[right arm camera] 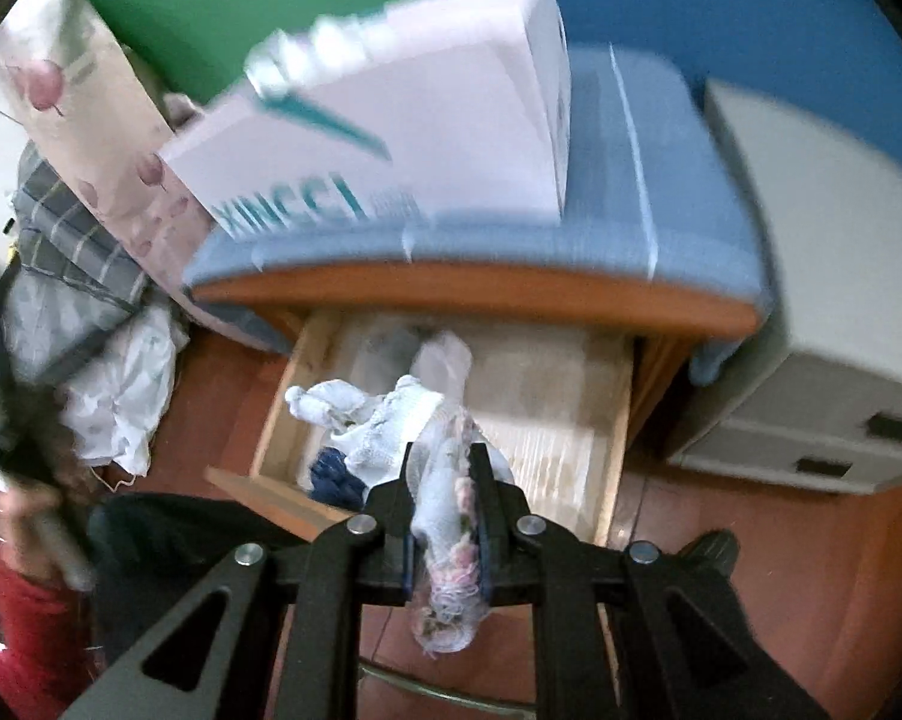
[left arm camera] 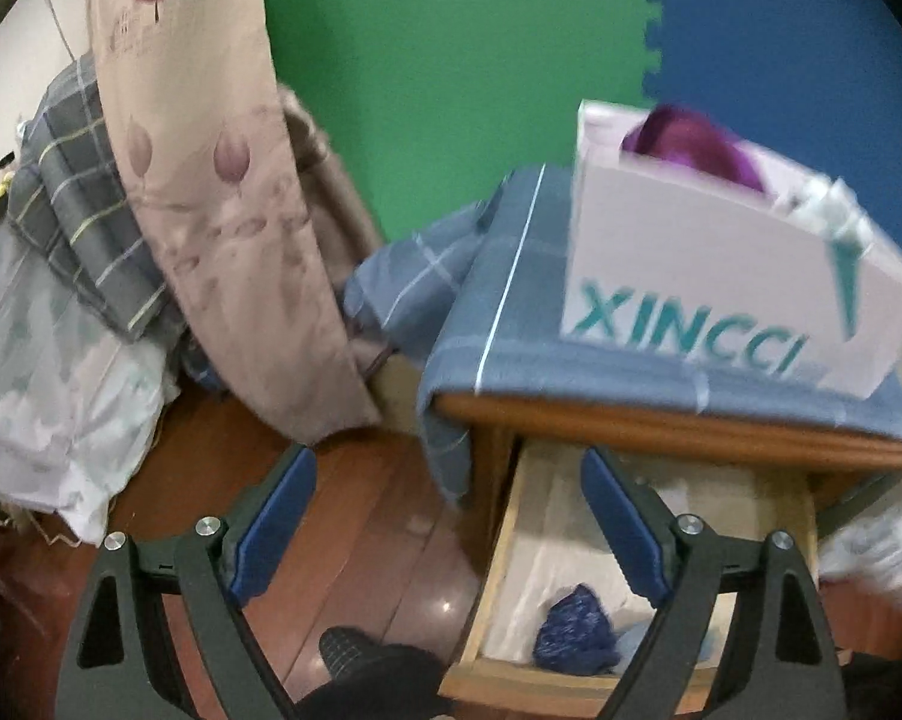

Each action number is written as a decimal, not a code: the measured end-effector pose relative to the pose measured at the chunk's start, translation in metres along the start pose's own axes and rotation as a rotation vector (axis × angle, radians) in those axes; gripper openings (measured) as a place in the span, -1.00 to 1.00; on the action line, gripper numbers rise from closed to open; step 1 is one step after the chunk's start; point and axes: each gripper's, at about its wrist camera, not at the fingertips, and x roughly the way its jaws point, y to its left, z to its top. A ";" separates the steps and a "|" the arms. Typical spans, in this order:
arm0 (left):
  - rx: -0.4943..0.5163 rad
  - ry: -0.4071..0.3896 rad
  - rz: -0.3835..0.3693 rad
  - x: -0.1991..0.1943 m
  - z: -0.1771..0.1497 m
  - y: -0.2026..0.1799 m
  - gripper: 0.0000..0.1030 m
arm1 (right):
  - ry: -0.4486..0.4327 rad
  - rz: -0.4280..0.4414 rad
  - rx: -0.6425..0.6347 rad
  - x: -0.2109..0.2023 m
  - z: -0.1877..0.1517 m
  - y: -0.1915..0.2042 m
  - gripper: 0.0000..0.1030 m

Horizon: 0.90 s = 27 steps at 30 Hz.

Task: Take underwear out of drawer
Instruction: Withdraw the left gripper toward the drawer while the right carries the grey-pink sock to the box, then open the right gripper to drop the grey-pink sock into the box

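Observation:
In the right wrist view my right gripper [right arm camera: 444,459] is shut on a white lacy underwear piece with pink flowers [right arm camera: 447,600], held above the open wooden drawer [right arm camera: 565,408]. More white garments [right arm camera: 378,414] and a dark blue one [right arm camera: 330,474] lie in the drawer's front left part. In the left wrist view my left gripper [left arm camera: 451,504] stands wide open with nothing between its blue pads [left arm camera: 276,516]. Its right finger is over the drawer [left arm camera: 499,546] and its left finger over the floor. The blue garment [left arm camera: 577,630] lies below it.
A white XINCCI box [left arm camera: 721,300] holding a purple cloth stands on the nightstand's blue plaid cover [left arm camera: 511,312]. A flowered curtain [left arm camera: 222,210] and piled bedding [left arm camera: 60,360] are at the left. A grey cabinet [right arm camera: 811,360] stands at the right. The floor [left arm camera: 360,540] is red-brown wood.

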 end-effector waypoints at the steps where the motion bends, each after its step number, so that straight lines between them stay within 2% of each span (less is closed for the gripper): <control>1: -0.002 0.009 -0.001 0.006 -0.005 0.000 0.71 | -0.023 0.001 -0.005 -0.016 0.009 0.004 -0.74; 7: -0.031 0.051 -0.026 0.034 -0.025 -0.008 0.71 | -0.202 -0.059 -0.069 -0.091 0.073 0.033 -0.74; 12: -0.018 0.032 0.002 0.043 -0.035 -0.012 0.71 | -0.281 -0.124 -0.103 -0.104 0.137 0.052 -0.74; 16: -0.006 0.027 -0.005 0.048 -0.039 -0.012 0.72 | -0.287 -0.190 -0.099 -0.078 0.188 0.061 -0.74; 20: -0.035 0.055 -0.028 0.054 -0.040 -0.008 0.72 | -0.235 -0.262 -0.106 -0.036 0.226 0.064 -0.74; 27: -0.032 0.071 0.000 0.059 -0.041 -0.004 0.72 | -0.147 -0.320 -0.080 0.027 0.256 0.060 -0.74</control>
